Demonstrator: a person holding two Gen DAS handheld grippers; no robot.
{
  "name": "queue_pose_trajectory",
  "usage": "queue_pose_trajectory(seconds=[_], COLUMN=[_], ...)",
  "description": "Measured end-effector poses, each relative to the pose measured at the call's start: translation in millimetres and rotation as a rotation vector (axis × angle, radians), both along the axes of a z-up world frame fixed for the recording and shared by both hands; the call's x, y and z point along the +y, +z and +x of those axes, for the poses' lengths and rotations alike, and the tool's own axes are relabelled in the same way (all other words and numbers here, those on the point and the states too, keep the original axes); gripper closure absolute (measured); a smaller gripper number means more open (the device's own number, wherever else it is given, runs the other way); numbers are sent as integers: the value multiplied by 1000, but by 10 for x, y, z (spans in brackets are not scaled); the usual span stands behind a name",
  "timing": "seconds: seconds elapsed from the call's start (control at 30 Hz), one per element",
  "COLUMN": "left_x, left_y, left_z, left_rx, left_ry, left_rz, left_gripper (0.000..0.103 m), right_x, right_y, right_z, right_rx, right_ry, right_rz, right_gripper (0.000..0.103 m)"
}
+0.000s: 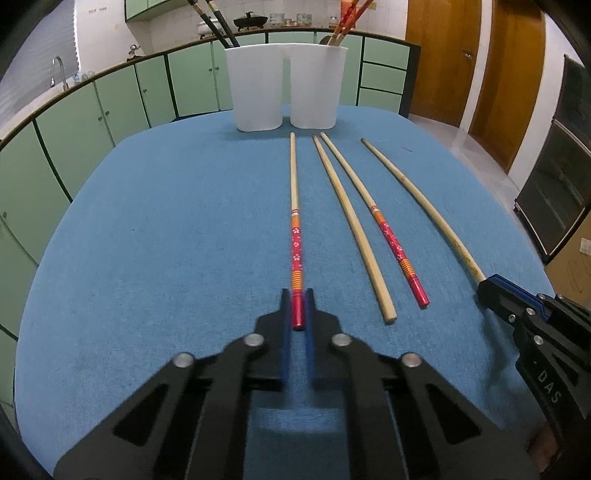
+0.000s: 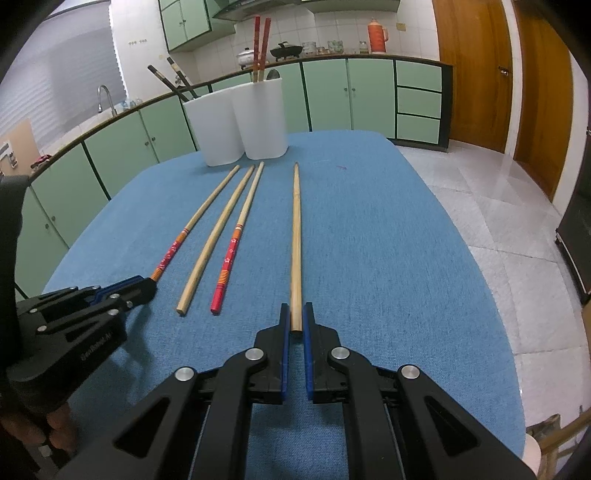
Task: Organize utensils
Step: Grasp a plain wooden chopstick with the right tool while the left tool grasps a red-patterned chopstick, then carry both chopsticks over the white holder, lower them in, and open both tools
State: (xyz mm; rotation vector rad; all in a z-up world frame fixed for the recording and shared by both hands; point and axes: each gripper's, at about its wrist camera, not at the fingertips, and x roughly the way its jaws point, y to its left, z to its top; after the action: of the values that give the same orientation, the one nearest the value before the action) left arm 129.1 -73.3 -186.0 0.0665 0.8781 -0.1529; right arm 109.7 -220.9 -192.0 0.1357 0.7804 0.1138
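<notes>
**Both grippers closed on chopstick ends**

The left gripper has its two blue-lined fingers pressed on the red end of a red-patterned chopstick. The stick lies on the blue tablecloth and runs straight ahead from the fingertips to the white utensil holder at the far edge.

The right gripper is clamped in the same way on the near end of a plain bamboo chopstick, which also lies flat and points away from the gripper.

Between the two grippers there are two more sticks on the cloth: a second plain chopstick and a second red-patterned chopstick. They lie just beside each other, their far tips almost touching, and no gripper holds them.

The holder has two white compartments side by side. Dark chopsticks stand in the compartment ahead and to the left of the left gripper. Red chopsticks stand in the other compartment.
</notes>
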Motion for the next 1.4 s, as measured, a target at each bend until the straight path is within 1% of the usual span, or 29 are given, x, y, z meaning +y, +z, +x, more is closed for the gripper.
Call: queue_pose_trajectory(seconds=[0.17, 0.27, 0.47, 0.53, 0.9, 1.2, 1.4], left_x=[69, 93, 154, 177, 241, 289, 272], left_y=[81, 222, 575, 688, 1216, 1513, 1635], left_z=[-33, -79, -186, -214, -236, -150, -103], left_rx=[0, -42, -120, -144, -261, -321, -351], left_ry=[9, 7, -3, -3, -11, -17, -33], left_rz=[-23, -5, 18, 11, -29, -64, -78], left_gripper=[98, 98, 98, 98, 98, 98, 98], right_x=[18, 33, 14, 12, -60, -138, -184], right_y=[111, 201, 476, 551, 1021, 1318, 1534], right_z=[-59, -93, -130, -132, -120, -15, 81], right_rx=[-31, -51, -90, -103, -187, -231, -262], right_ry=[3, 6, 4, 5, 4, 0, -1], right_rz=[-37, -58, -52, -52, -13, 39, 61], right_gripper=[96, 96, 97, 97, 97, 97, 97])
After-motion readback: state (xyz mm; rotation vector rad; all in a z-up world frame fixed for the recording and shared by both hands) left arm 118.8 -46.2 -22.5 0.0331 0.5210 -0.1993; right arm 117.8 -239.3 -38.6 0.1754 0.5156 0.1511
